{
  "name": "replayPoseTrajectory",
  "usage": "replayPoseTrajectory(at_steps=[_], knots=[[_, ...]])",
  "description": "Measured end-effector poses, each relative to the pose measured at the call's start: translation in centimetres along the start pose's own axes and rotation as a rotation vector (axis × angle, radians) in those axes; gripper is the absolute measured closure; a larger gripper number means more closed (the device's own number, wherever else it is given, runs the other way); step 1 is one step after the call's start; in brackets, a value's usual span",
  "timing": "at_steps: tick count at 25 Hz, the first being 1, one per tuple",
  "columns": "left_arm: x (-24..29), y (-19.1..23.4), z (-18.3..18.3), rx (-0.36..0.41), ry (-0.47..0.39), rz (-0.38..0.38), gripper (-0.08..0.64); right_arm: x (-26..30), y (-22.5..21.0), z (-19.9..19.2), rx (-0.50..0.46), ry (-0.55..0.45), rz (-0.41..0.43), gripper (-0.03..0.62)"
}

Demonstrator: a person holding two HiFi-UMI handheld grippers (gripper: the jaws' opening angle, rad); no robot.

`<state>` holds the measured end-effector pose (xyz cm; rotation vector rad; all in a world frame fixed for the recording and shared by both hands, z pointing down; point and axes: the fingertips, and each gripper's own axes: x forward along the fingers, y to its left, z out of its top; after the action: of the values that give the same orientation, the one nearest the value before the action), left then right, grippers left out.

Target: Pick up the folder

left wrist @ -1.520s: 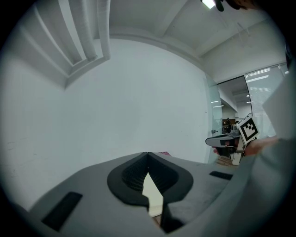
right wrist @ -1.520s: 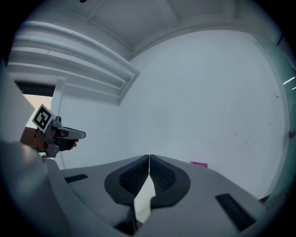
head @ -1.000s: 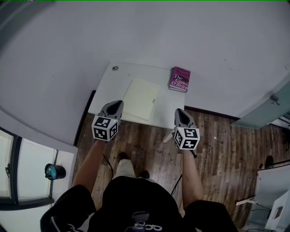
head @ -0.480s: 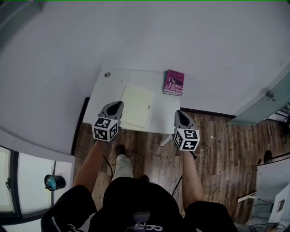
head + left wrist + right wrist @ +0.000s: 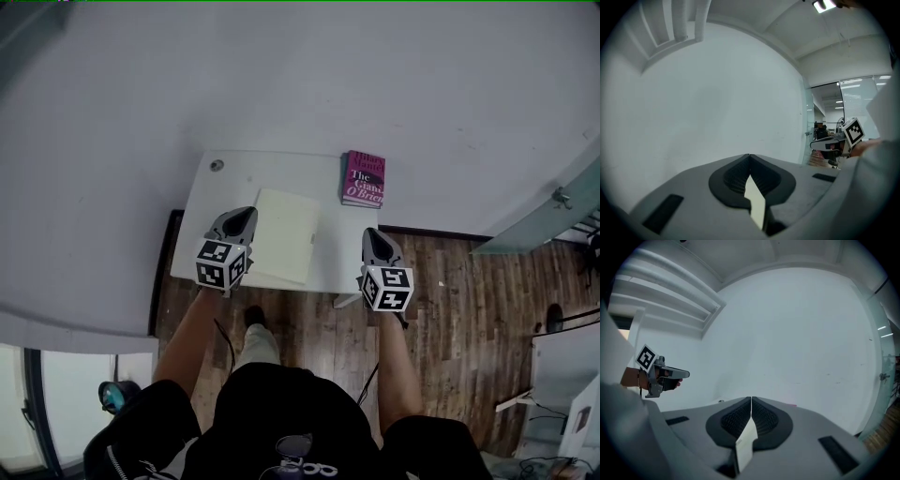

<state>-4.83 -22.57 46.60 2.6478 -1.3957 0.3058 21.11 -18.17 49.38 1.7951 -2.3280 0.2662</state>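
The folder (image 5: 284, 234), pale yellow and thin, lies flat on the white table (image 5: 234, 183), slightly askew, with its near edge close to the table's front edge. That placement probably suits the pick, since a flat sheet is easiest to get a jaw under where it meets a table edge. The left gripper (image 5: 246, 215) is over the folder's left margin in the head view, held only slightly nose-down; whether it touches the cover cannot be told. Its own view shows the two ribbed pads (image 5: 736, 176) pressed tip to tip with nothing clamped between them. The right gripper (image 5: 371, 232) is beyond the folder's right side, near the table's front right corner and apart from the folder, and its jaws are likewise closed together and empty. Both seem to be in an approach posture, flanking the folder; the jaws would have to part before either could take an edge. A magenta book (image 5: 364, 178) rests at the table's far right edge, well clear of the folder, and dark wooden floor (image 5: 450, 281) lies below.
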Motion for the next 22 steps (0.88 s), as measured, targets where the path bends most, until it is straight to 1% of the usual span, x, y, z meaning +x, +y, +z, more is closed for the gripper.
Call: replayPoseTrajectory(at_steps=[3,11,22], knots=[[2.3,2.2,0.6,0.000,0.011,-0.027,0.538,2.6,-0.1,0.7,0.020,0.007,-0.027,0.568],[7.2,8.3,1.3,-0.010,0.030,-0.092,0.538,9.1,1.7,2.1,0.025,0.035,-0.068,0.568],[9.9,16.3,0.8,-0.028,0.044,-0.124,0.538,16.0,5.8,3.0,0.033,0.057,-0.095,0.568]])
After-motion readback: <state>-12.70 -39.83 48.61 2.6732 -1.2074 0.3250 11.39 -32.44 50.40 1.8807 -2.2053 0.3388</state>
